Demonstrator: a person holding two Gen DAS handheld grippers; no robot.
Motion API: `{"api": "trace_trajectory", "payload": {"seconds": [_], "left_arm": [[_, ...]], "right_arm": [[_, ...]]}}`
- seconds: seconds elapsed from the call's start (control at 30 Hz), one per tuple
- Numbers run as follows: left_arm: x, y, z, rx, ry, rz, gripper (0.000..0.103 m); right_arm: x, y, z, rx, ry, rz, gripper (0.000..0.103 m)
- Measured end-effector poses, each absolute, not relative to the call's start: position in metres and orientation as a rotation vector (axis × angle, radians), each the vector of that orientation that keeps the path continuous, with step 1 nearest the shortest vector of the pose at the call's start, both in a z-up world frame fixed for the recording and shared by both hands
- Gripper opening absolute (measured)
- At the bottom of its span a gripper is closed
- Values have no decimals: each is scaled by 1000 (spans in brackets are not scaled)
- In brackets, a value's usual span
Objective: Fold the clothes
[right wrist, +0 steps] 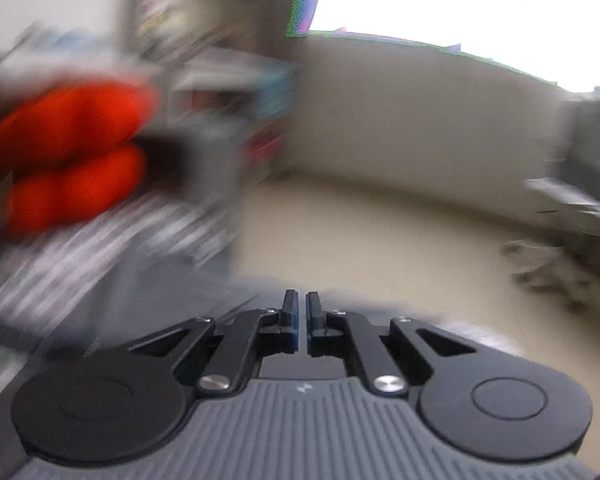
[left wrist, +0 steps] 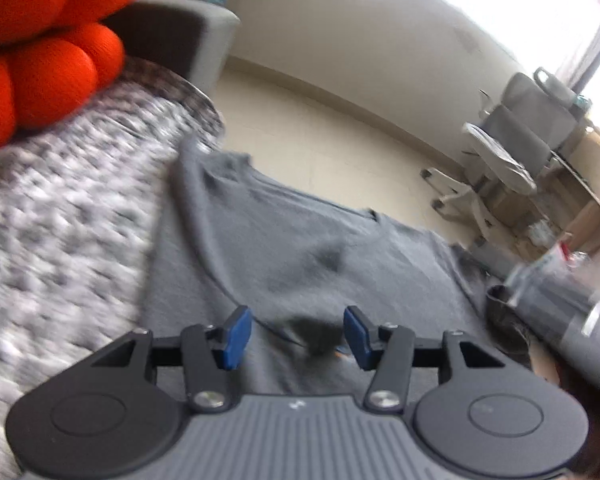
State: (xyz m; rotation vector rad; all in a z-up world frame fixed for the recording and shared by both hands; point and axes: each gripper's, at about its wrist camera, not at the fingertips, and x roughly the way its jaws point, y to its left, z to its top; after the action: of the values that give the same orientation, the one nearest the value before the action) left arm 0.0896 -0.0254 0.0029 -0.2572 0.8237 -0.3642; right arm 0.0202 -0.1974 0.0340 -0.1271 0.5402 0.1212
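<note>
Two views differ: left tongs (left wrist: 298,334) stand released over a grey T-shirt (left wrist: 300,248) spread ahead of them on a patterned bed (left wrist: 60,220), orange cushion (left wrist: 40,60) far left. Right tongs (right wrist: 300,320), clenched and empty, show mostly blur, floor (right wrist: 380,232) beyond.

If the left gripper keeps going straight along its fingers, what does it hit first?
Most likely the grey T-shirt spread on the patterned cover: the left gripper points down at it, jaws open, nothing between. Depth is unclear.
</note>
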Motion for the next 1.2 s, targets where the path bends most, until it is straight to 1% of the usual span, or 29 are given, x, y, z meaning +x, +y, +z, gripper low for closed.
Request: {"api": "trace_trajectory", "payload": {"seconds": [0.07,0.1,0.23,0.27,0.3,0.37,0.5,0.63,0.8,0.83,0.87,0.9,0.97,1.0,1.03,1.2], "left_arm": [[90,-21,3,-251,821,-351,52],[90,-21,4,-248,822,-355,52],[90,-21,4,-237,823,-368,52],[90,-21,4,-234,824,-371,52],[90,-21,4,-231,823,-375,52],[87,-26,4,-217,816,-396,52],[83,-39,2,-174,810,-430,52],[85,-47,-3,-171,822,-435,52],[83,-54,-6,-158,830,-436,52],[83,-54,-7,-154,832,-436,52],[83,-55,-7,-150,832,-436,52],[83,-55,-7,-147,832,-436,52],[84,-55,-8,-144,833,-435,52],[84,-55,-8,-144,834,-434,52],[84,-55,-8,-144,834,-434,52],[83,-56,-7,-140,829,-442,52]], "right_arm": [[20,-191,27,-132,583,160,6],[20,-195,29,-102,594,173,11],[13,-235,51,104,576,183,12],[10,-246,57,144,563,164,17],[7,-266,61,210,555,99,34],[1,-315,62,381,546,-59,64],[-19,-410,32,753,563,-289,64],[-26,-441,21,702,566,-395,64],[-13,-439,8,635,601,-355,64],[-8,-435,3,609,617,-348,63],[-6,-431,0,582,633,-340,51],[-4,-427,-3,555,649,-331,30],[-4,-420,-2,496,656,-343,15],[-4,-416,-1,466,646,-353,4],[-4,-413,1,436,636,-363,2],[-6,-383,37,344,505,-311,2]]}}
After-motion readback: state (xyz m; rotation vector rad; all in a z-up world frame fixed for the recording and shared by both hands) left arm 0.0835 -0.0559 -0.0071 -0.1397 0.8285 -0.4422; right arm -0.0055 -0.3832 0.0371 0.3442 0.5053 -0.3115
